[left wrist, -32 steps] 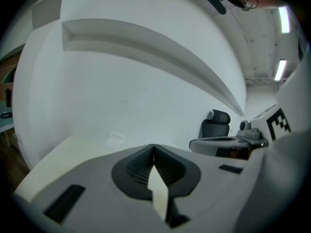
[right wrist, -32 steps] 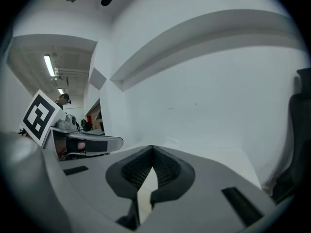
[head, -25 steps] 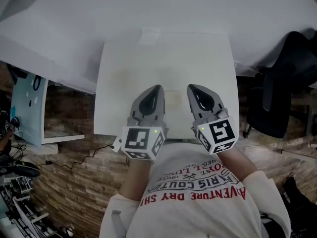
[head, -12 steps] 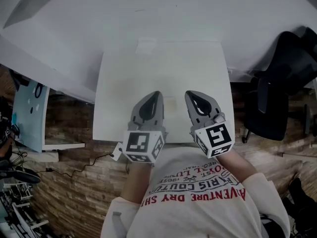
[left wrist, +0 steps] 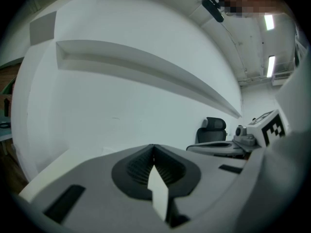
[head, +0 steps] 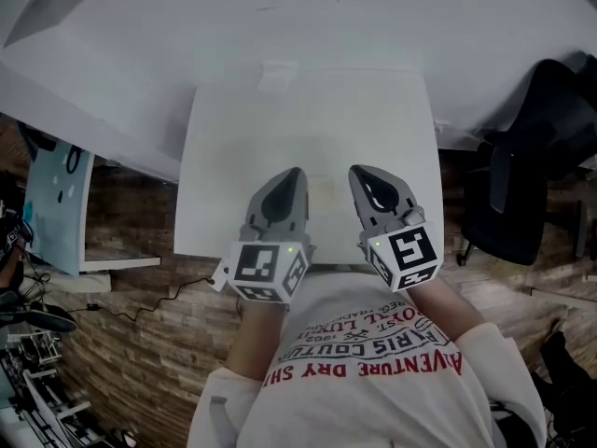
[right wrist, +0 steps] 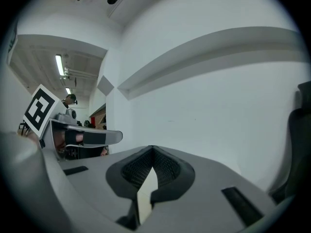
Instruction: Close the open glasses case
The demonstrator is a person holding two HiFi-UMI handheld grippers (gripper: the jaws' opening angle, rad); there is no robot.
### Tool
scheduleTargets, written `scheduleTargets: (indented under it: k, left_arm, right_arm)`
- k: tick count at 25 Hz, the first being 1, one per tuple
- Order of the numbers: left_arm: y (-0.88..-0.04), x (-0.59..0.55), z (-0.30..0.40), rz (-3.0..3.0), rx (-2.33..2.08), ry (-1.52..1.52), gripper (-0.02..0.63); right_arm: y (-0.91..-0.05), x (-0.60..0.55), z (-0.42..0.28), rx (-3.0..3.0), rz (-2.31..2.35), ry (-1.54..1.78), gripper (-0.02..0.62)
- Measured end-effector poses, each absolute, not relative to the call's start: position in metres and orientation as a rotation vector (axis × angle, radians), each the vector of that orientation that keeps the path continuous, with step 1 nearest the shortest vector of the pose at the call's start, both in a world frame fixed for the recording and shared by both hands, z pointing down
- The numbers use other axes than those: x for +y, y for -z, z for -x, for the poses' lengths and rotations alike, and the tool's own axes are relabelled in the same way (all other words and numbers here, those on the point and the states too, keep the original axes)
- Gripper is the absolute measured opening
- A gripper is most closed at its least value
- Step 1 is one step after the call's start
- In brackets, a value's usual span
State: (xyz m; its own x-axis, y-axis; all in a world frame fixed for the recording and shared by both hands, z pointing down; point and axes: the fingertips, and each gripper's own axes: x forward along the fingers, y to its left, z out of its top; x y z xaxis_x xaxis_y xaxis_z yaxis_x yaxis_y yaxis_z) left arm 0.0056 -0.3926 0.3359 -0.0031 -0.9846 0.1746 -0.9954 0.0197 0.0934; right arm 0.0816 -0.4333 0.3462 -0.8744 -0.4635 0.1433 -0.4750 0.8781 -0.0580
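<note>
With the left tool (head: 295, 175) and right tool (head: 364, 175) both clenched empty over the tabletop (head: 308, 110) and no glasses case visible, closing looks unstarted.

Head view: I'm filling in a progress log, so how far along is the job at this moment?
Nothing looks done: no glasses case shows on the white table. Nothing is in hand either: the left gripper and the right gripper hang over the table's near edge, jaws together and empty. Everything is left: a case must first come into view, then be shut.
</note>
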Motion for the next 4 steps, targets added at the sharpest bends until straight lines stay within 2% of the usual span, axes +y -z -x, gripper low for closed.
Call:
scheduleTargets:
  k: [4]
  left_arm:
    - [-0.3411, -0.3907, 0.0022, -2.051, -2.109, -0.096, -0.003]
  right_arm:
    - [-0.3512, -0.4334, -0.0772, -2.919, -0.728, -0.155, 0.011]
